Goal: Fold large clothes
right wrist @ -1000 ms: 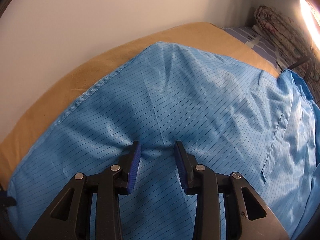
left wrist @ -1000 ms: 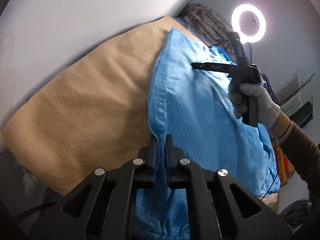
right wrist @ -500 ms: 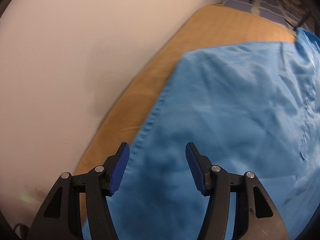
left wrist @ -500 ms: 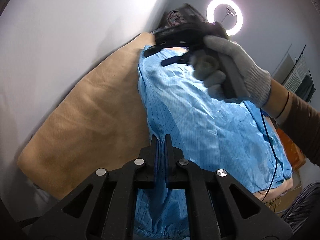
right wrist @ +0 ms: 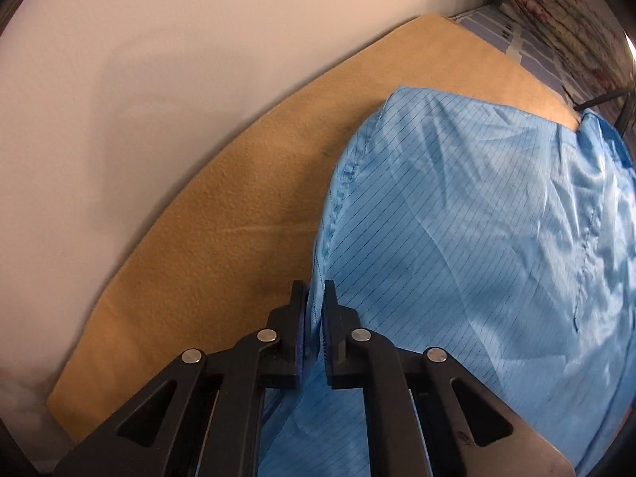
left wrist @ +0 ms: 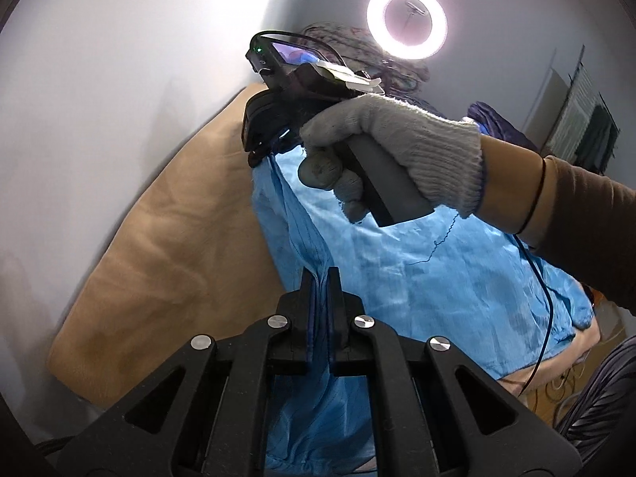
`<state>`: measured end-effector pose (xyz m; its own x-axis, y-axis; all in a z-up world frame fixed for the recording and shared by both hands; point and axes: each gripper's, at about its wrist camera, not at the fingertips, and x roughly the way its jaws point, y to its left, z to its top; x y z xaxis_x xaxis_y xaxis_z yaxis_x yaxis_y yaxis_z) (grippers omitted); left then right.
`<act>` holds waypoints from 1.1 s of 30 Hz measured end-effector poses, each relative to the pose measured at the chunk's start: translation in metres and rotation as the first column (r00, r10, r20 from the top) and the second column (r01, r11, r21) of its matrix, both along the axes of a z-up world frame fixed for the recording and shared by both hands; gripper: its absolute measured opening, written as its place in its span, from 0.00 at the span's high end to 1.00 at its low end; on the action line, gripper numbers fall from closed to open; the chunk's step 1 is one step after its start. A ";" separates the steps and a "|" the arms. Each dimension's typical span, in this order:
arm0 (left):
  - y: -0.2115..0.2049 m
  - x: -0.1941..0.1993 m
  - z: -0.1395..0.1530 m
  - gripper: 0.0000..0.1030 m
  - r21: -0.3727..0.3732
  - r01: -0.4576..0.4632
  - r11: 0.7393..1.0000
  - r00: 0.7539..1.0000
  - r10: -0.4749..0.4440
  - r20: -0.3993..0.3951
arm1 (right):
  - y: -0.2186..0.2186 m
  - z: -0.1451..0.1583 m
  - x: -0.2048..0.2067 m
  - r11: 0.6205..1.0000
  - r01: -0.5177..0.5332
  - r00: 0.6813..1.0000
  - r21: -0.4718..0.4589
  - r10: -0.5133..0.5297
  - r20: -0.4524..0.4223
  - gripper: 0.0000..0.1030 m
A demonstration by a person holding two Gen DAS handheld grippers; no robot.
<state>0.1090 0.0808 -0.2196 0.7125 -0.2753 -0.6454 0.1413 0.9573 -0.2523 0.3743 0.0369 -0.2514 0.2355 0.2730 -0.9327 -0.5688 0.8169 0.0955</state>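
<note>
A large light-blue pinstriped garment (left wrist: pixel 417 278) lies on a tan blanket (left wrist: pixel 171 246); it also shows in the right wrist view (right wrist: pixel 477 238). My left gripper (left wrist: pixel 320 278) is shut on the garment's left edge, which is pulled up taut. My right gripper (right wrist: pixel 314 298) is shut on the same left edge farther along. In the left wrist view the right gripper (left wrist: pixel 258 151), held by a grey-gloved hand (left wrist: pixel 397 147), pinches the far end of that edge.
A white wall (right wrist: pixel 139 99) runs along the blanket's left side. A patterned quilt bundle (right wrist: pixel 556 20) and striped bedding (right wrist: pixel 505 35) lie at the far end. A ring light (left wrist: pixel 406 20) glows behind. A thin cable (left wrist: pixel 544 310) hangs across the garment.
My right gripper moved left off the middle of the garment to its left edge and shut on it. My left gripper kept its hold on the edge.
</note>
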 end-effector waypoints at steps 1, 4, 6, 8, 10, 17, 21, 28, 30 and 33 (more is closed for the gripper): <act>-0.004 0.000 0.001 0.99 0.007 0.007 1.000 1.000 -0.007 0.002 | -0.009 0.004 0.001 1.000 0.014 1.000 0.028 -0.014 0.001 0.98; -0.013 -0.002 0.004 0.99 0.023 0.026 0.999 1.000 -0.026 0.005 | -0.040 0.018 0.006 0.987 0.066 0.998 0.148 -0.064 -0.013 0.99; -0.019 -0.004 0.005 0.99 0.033 0.039 0.999 0.999 -0.039 0.004 | -0.054 0.026 0.008 0.974 0.090 0.996 0.207 -0.088 -0.020 0.99; -0.027 -0.006 0.006 0.99 0.045 0.053 0.998 0.999 -0.053 0.004 | -0.083 0.031 0.010 0.952 0.132 0.991 0.275 -0.128 -0.035 0.99; -0.036 -0.007 0.006 0.99 0.054 0.066 0.996 0.998 -0.067 0.003 | -0.106 0.034 0.011 0.929 0.169 0.986 0.328 -0.163 -0.047 0.99; -0.069 -0.013 0.009 0.99 0.092 0.145 0.985 0.989 -0.146 -0.001 | -0.166 0.034 -0.010 0.845 0.276 0.960 0.458 -0.267 -0.085 0.99; -0.079 -0.016 0.008 0.99 0.077 0.186 0.979 0.982 -0.186 -0.017 | -0.195 0.025 -0.018 0.810 0.337 0.940 0.479 -0.321 -0.119 0.99; -0.064 -0.028 0.022 0.98 -0.002 0.238 0.971 0.971 -0.238 -0.032 | -0.248 -0.006 -0.024 0.768 0.453 0.891 0.452 -0.411 -0.195 0.99; -0.053 -0.032 0.029 0.98 -0.033 0.229 0.973 0.973 -0.230 -0.028 | -0.255 -0.015 -0.020 0.775 0.462 0.886 0.431 -0.421 -0.194 0.99; -0.028 -0.035 0.037 0.98 -0.071 0.180 0.981 0.983 -0.182 -0.026 | -0.257 -0.023 -0.020 0.790 0.455 0.890 0.411 -0.415 -0.188 0.99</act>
<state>0.0740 0.0526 -0.1829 0.6256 -0.4422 -0.6428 0.3014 0.8969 -0.3237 0.3541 -0.2199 -0.2748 0.3543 0.5387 -0.7644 -0.1366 0.8385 0.5276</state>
